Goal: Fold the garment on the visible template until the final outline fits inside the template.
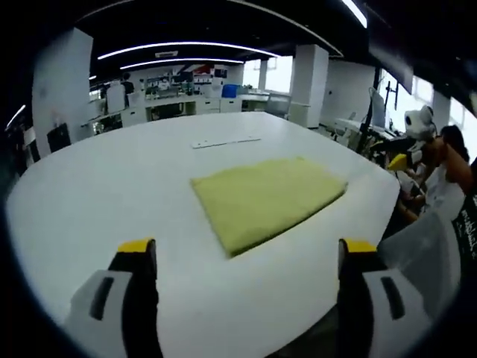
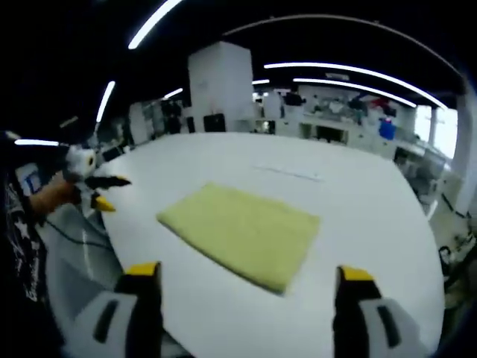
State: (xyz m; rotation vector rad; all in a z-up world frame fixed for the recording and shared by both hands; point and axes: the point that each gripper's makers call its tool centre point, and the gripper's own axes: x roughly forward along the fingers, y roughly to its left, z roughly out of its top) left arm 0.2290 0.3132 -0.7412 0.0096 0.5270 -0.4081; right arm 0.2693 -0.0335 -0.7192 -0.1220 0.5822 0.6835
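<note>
Garment [image 1: 267, 200]: yellow, folded to flat rectangle, mid-desk [image 1: 112, 194] toward near edge; template outline not discernible. Left gripper [image 1: 246, 257] and right gripper [image 2: 244, 280]: jaws spread, empty, held back off near edge, apparently because folding looks complete.

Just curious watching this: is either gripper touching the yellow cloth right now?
Apart. In the left gripper view, bare white table lies between the cloth and the open left gripper; the right gripper view shows the same gap before the right gripper.
</note>
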